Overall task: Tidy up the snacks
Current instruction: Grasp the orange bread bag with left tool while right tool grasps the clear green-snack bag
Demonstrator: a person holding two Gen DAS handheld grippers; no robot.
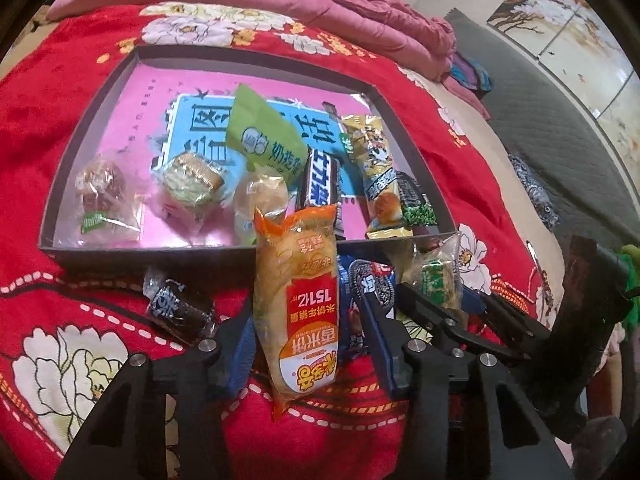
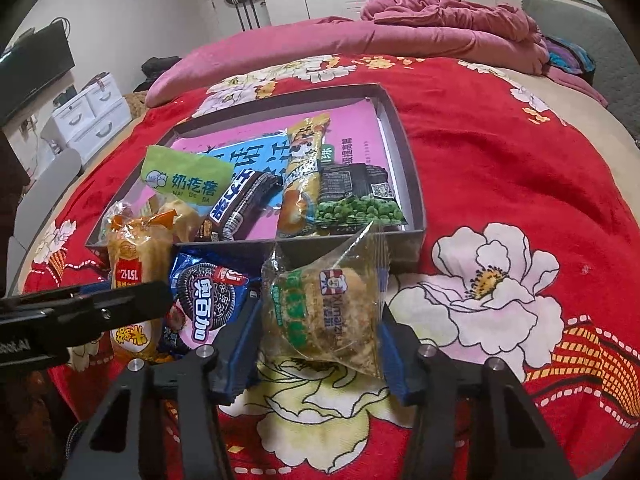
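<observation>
Both hand-held grippers hold snacks: left [image 1: 308,344] grips rice cracker [image 1: 298,300], long axis twd box [image 1: 248,246] just ahead; right [image 2: 316,344] grips clear packet [image 2: 328,304].

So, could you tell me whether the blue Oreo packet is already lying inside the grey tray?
No, the blue Oreo packet lies on the red blanket just outside the near wall of the grey tray.

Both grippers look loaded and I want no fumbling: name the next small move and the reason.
Probably lift both packets and carry them over the box wall. The left gripper pinches the orange rice cracker pack, the right gripper the clear green-label packet, both just outside the box.
</observation>
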